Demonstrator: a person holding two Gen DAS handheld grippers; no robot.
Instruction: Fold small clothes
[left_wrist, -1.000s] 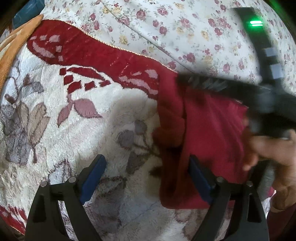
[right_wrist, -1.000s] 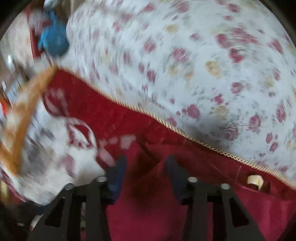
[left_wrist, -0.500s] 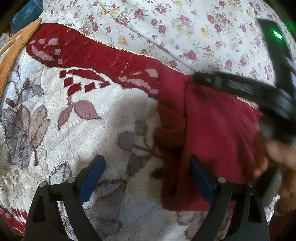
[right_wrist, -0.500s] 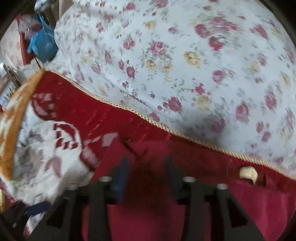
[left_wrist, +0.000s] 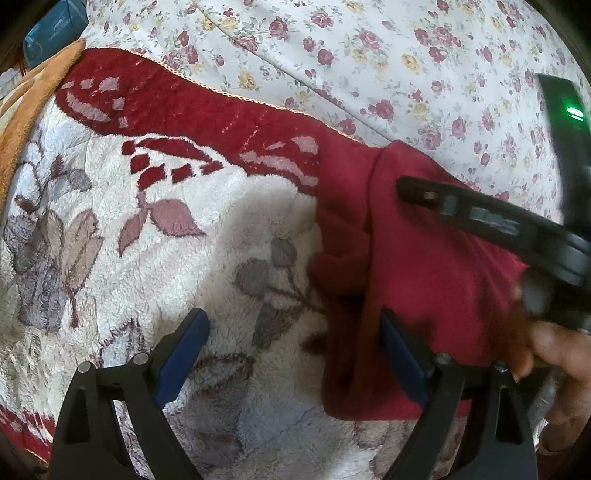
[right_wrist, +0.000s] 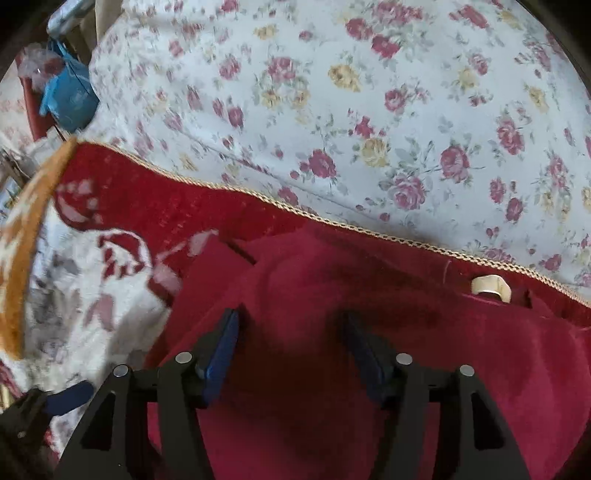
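- The red garment (left_wrist: 424, 280) lies on a fleecy blanket (left_wrist: 184, 266) with a leaf pattern and a dark red border, just short of the flowered sheet (left_wrist: 369, 55) behind it.
- Its left edge is bunched into a thick fold; the bottom edge and right side run behind gripper parts and out of the picture.
- The left hand-held gripper (left_wrist: 291, 358) is wide open, holding nothing; its right finger overlaps the garment's lower edge, though whether they touch cannot be told.
- The right hand-held gripper (right_wrist: 291, 350) has its jaws parted over the red cloth, empty between them. In the left wrist view it is a blurred dark bar (left_wrist: 480, 218).
- A hand (left_wrist: 554, 365) at the right edge is cut off and smeared.
- A small cream tag (right_wrist: 491, 290) shows near the garment's far edge.
- A blue thing (right_wrist: 66, 96) at upper left is too blurred to name.
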